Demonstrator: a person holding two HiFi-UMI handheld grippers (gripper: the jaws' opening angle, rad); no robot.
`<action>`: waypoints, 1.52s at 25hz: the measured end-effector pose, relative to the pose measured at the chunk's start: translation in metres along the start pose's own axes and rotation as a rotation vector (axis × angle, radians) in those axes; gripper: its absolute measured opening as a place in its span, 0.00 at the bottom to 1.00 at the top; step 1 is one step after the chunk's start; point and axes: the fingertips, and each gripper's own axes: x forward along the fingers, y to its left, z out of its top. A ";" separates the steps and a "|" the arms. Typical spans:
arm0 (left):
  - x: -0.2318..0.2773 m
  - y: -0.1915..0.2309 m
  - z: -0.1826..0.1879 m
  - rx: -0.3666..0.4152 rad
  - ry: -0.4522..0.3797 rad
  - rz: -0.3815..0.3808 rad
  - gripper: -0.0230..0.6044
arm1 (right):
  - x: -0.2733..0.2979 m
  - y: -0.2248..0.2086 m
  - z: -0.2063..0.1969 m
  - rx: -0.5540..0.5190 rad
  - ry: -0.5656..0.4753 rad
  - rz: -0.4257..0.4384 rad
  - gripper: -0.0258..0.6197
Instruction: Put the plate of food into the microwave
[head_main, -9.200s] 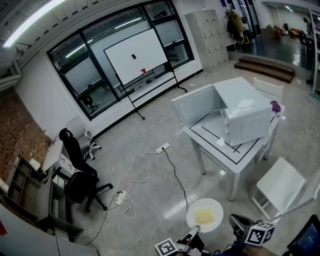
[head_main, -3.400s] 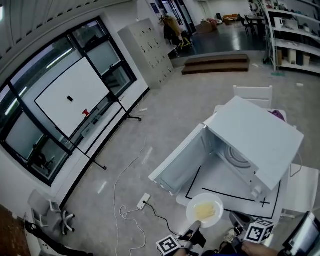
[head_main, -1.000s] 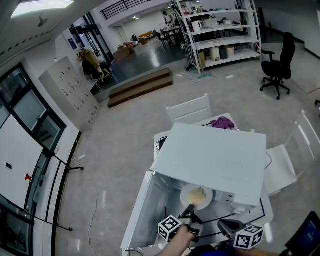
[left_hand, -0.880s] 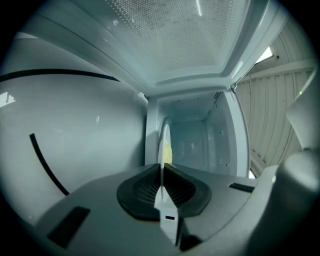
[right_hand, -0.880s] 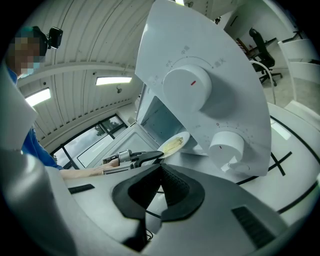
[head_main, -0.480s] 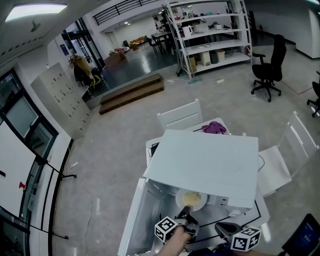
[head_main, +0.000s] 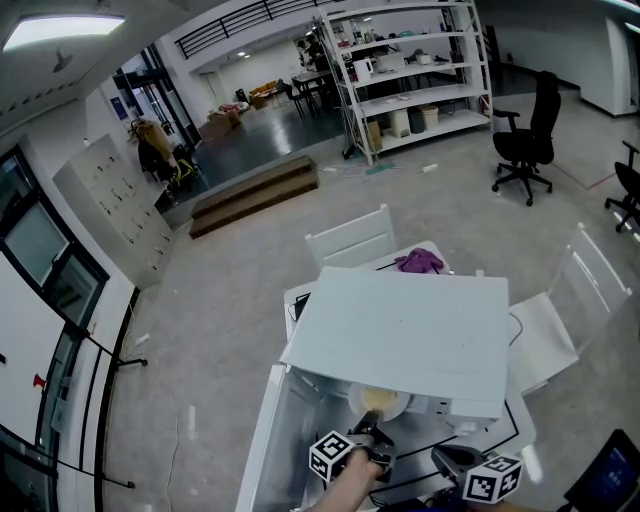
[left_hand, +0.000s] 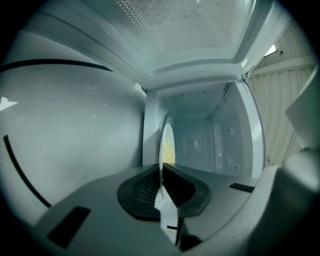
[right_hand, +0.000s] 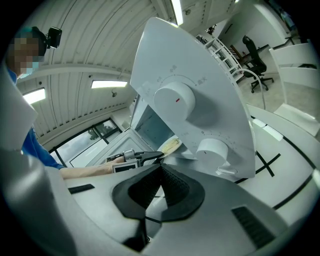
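A white plate (head_main: 380, 402) with yellow food sits half under the front edge of the white microwave (head_main: 400, 335), at the mouth of its cavity. My left gripper (head_main: 367, 437) is shut on the plate's near rim. In the left gripper view the plate (left_hand: 165, 145) shows edge-on between the jaws of the left gripper (left_hand: 161, 172), with the microwave's bare cavity (left_hand: 200, 137) behind it. My right gripper (head_main: 452, 462) hangs to the right, shut and holding nothing. The right gripper view shows the right gripper (right_hand: 160, 172), the plate (right_hand: 170, 146) and the microwave's two knobs (right_hand: 175, 100).
The microwave door (head_main: 285, 440) swings open to the left, beside my left arm. The microwave stands on a white table (head_main: 515, 418) with black lines. White chairs (head_main: 350, 238) (head_main: 560, 320) stand behind and to the right. A purple cloth (head_main: 420, 262) lies at the table's far edge.
The left gripper has carried the plate from over the floor up to the open microwave and further into its mouth. The right gripper has stayed shut alongside.
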 end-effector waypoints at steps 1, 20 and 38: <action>0.001 -0.001 0.000 0.001 0.001 0.001 0.06 | 0.000 0.000 0.001 0.001 -0.003 -0.002 0.04; 0.017 -0.007 0.005 0.079 0.023 -0.001 0.06 | -0.009 -0.002 0.004 0.010 -0.038 -0.029 0.04; 0.012 -0.017 0.005 0.341 0.093 -0.075 0.21 | -0.004 0.002 0.003 0.005 -0.026 -0.016 0.04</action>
